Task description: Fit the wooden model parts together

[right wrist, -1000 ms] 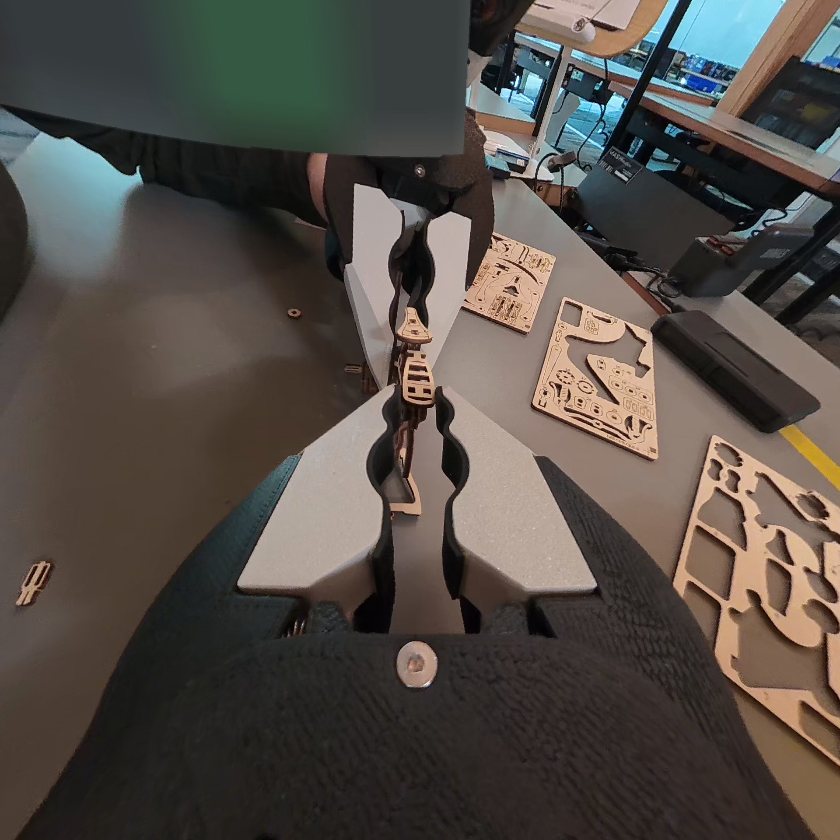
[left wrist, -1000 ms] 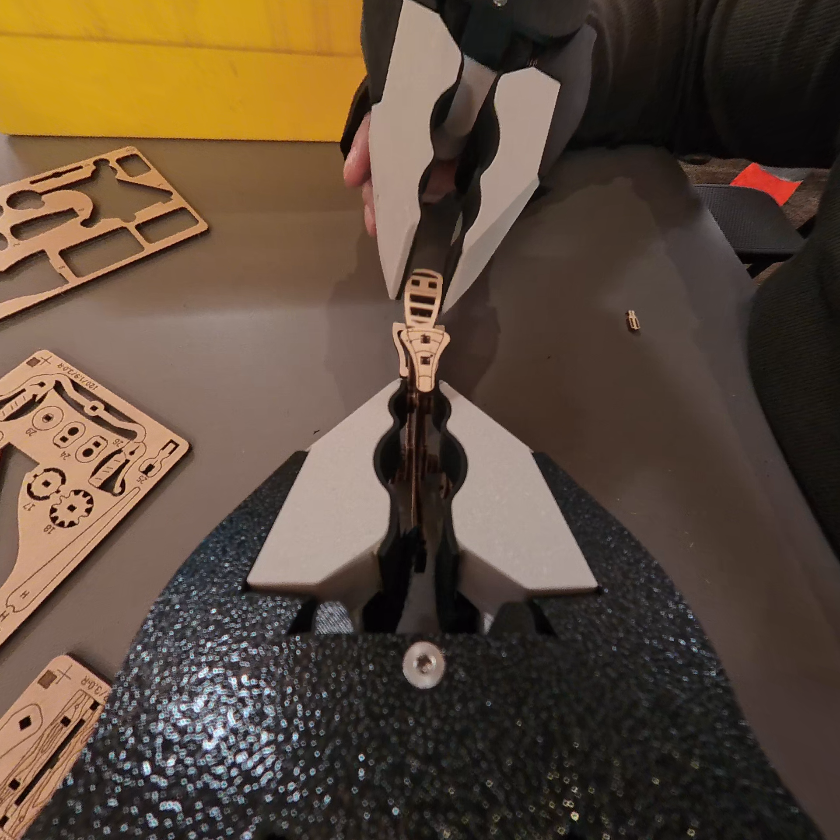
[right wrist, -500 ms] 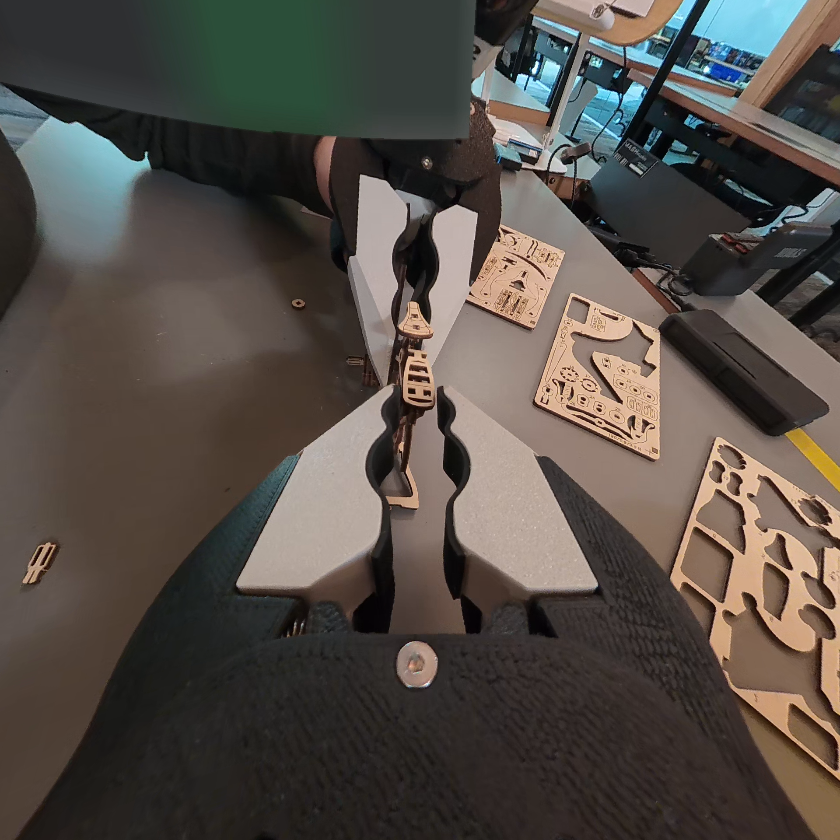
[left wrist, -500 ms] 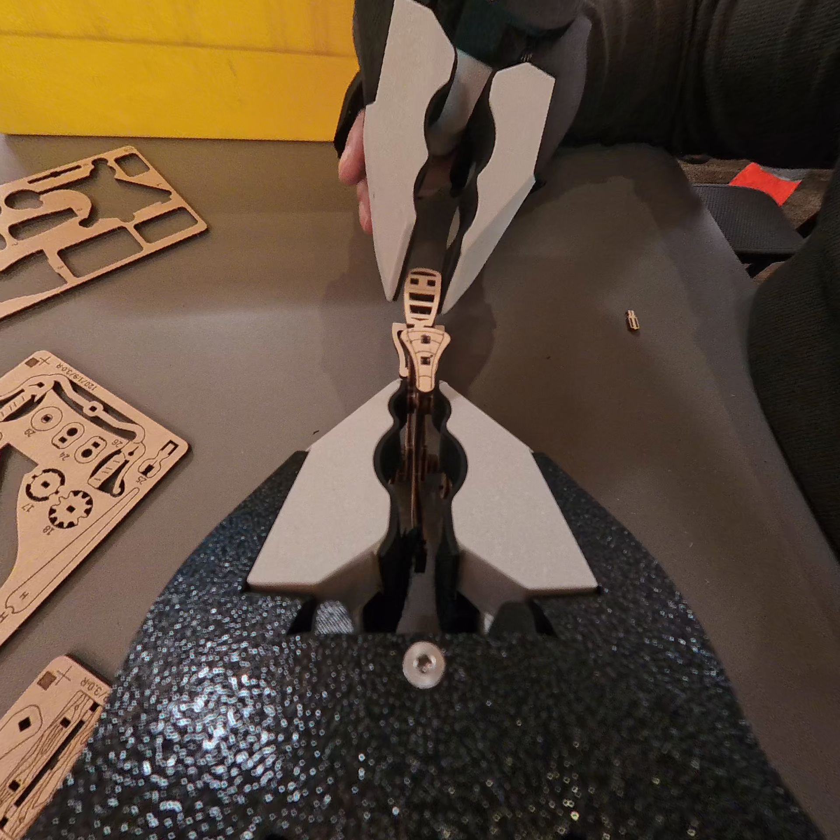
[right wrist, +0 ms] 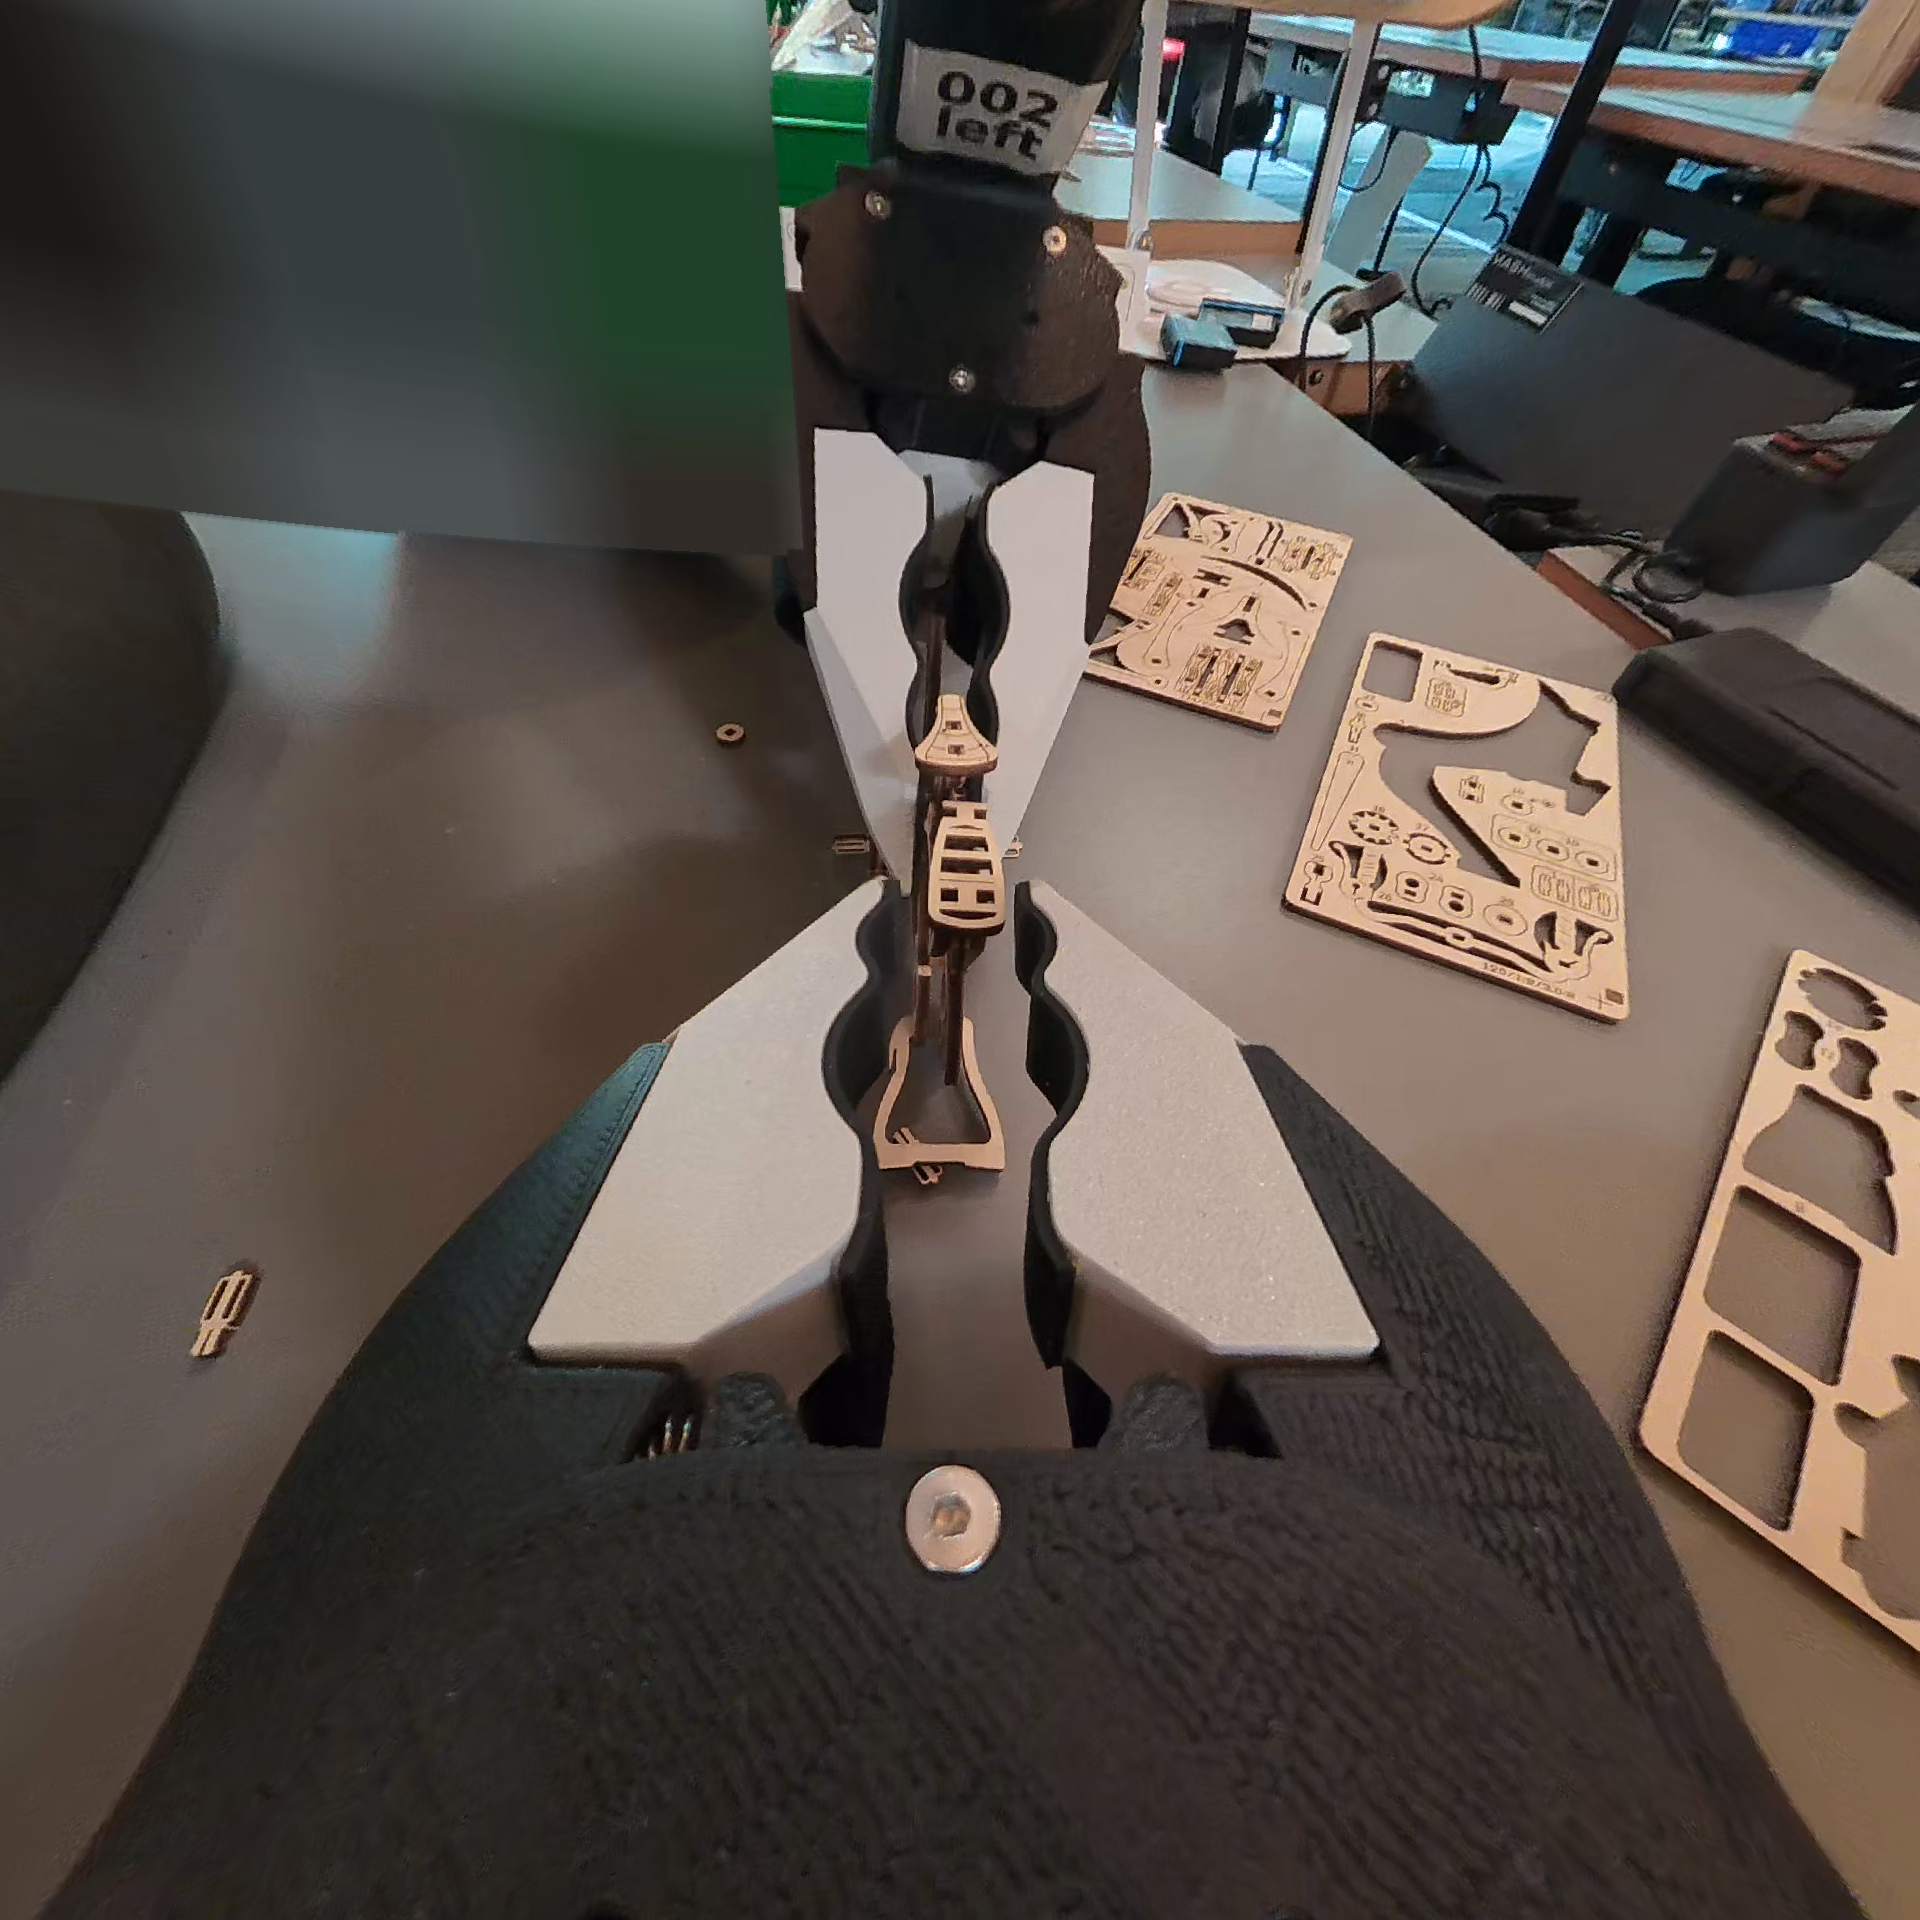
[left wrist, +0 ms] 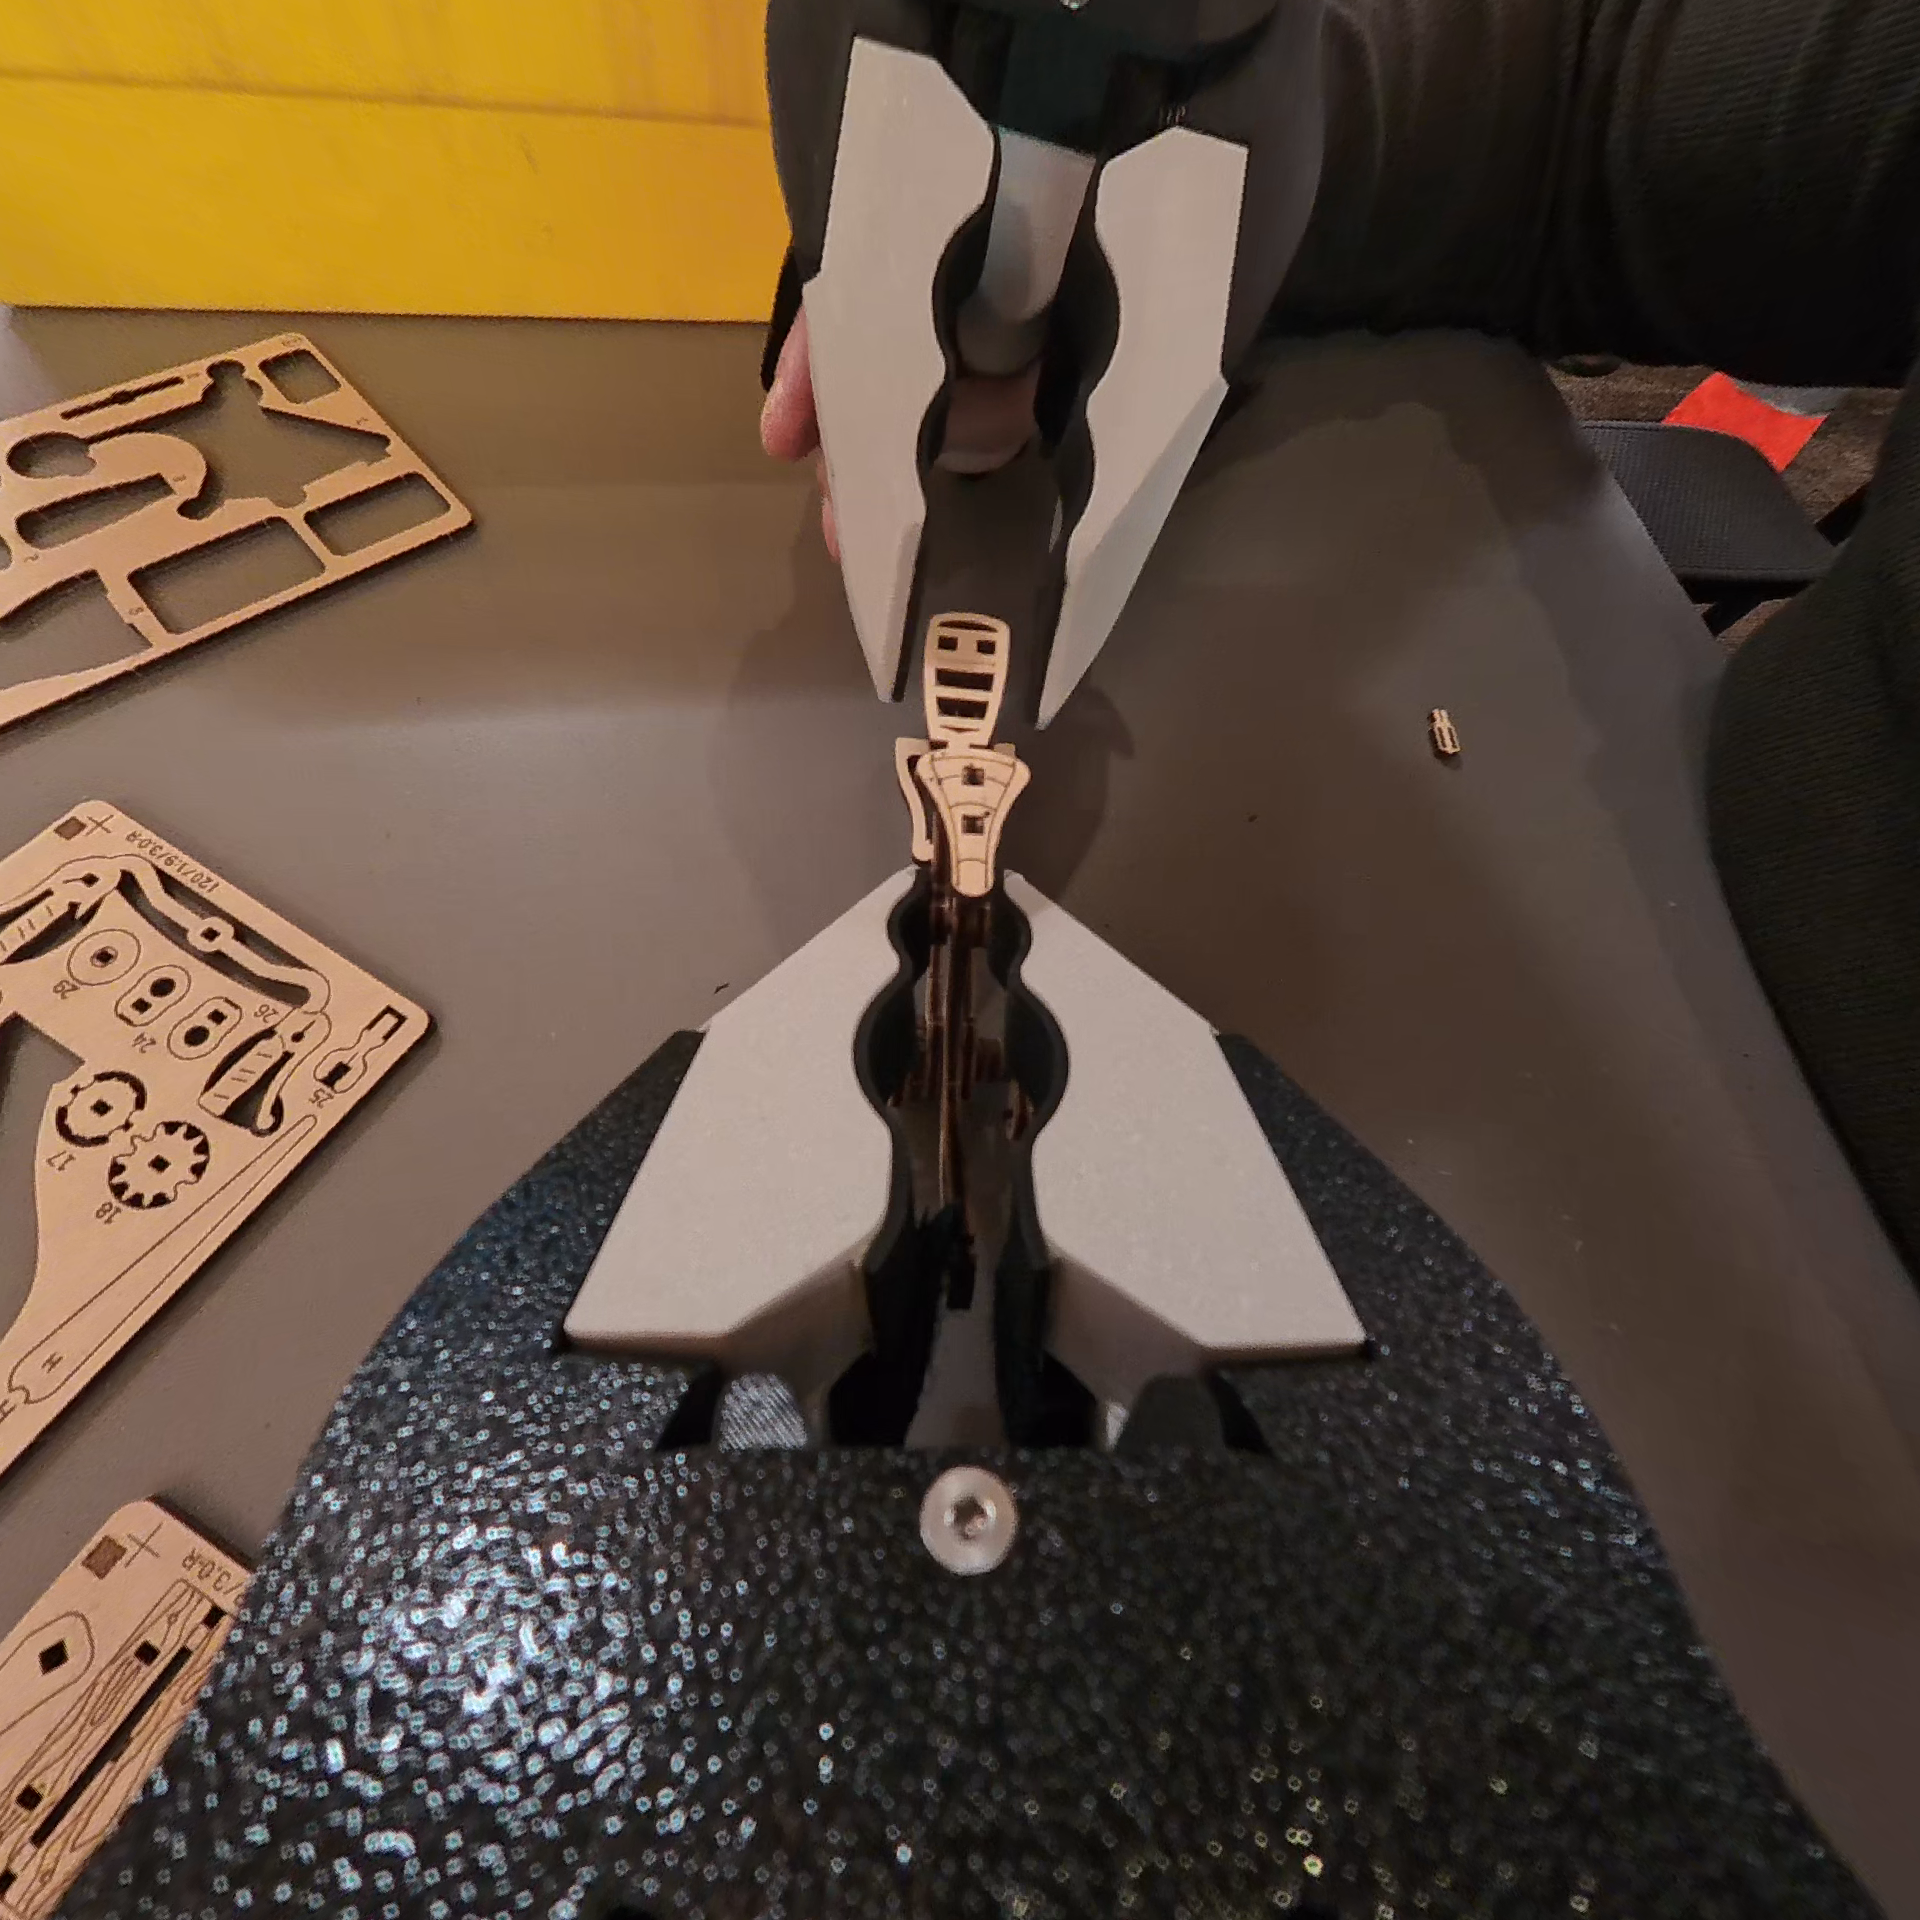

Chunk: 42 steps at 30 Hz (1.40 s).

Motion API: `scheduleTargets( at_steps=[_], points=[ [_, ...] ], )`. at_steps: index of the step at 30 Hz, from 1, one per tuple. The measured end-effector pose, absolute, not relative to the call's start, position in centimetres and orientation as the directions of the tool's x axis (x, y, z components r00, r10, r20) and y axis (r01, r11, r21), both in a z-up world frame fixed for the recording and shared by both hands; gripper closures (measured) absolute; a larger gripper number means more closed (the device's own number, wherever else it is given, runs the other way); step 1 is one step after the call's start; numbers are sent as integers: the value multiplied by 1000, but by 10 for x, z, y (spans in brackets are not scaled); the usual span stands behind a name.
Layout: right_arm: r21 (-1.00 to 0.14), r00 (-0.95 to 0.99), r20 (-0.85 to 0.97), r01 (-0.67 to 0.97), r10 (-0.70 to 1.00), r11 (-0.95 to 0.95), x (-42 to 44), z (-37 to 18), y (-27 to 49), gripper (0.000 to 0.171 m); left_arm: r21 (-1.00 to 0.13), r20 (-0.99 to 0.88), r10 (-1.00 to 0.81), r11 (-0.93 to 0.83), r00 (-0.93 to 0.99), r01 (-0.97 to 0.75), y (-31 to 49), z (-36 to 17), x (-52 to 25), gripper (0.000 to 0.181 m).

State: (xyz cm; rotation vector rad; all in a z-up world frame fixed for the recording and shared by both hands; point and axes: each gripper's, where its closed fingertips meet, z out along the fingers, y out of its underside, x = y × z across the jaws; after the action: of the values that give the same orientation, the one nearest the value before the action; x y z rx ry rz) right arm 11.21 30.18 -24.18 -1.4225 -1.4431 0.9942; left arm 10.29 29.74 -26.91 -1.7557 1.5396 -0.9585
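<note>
While both tongs meet over the middle of the grey bench (right wrist: 436, 935), the wooden model (left wrist: 961, 821) sits in the air between them. The left gripper (left wrist: 961, 899) is closed tight on the model's thin dark frame, with the pale top piece poking out past its tips. The right gripper (right wrist: 951, 899) is loose and open around the far end of the same model. Its fingers (right wrist: 727, 1101) stand apart from the wood on both sides, and the ladder-like piece (right wrist: 966, 868) sits just at its tips.

To do this step well, I think the left tongs should hold very still. The right tongs should close softly on the flat sides of the wood, then push straight along the model so the tab goes into its slot. Thin wood like this may snap if it is twisted.

Cut-out wooden sheets (right wrist: 1455, 831) lie along the right side of the bench, near the tongs. A tiny loose piece (right wrist: 223, 1314) lies on the left side, and a small peg (left wrist: 1444, 729) lies well apart from the tongs. There is open room near the middle, so the hands can move without bumping things.
</note>
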Motion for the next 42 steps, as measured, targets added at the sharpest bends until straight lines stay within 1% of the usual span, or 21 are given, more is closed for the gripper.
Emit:
scheduleTargets(
  at_steps=[7,13,18,25,34,42],
  points=[
    [-955,21,23,297,1000,15,111,-239,303,152,-823,127,-990,-140,62,-550,297,-269,103,174],
    [-954,24,31,298,999,22,112,-238,303,158,-823,128,-990,-141,62,-550,297,-269,103,174],
    [-935,10,67,349,998,59,115,-235,304,158,-821,124,-990,-137,62,-554,297,-269,103,173],
    [-867,-53,109,483,993,121,119,-239,300,158,-820,123,-990,-137,62,-555,297,-269,103,173],
    [-814,-88,188,544,978,205,117,-239,304,158,-820,122,-991,-136,63,-557,297,-269,103,173],
    [-814,-92,177,546,980,198,119,-239,302,158,-818,116,-991,-132,64,-559,297,-270,103,173]
  ],
)
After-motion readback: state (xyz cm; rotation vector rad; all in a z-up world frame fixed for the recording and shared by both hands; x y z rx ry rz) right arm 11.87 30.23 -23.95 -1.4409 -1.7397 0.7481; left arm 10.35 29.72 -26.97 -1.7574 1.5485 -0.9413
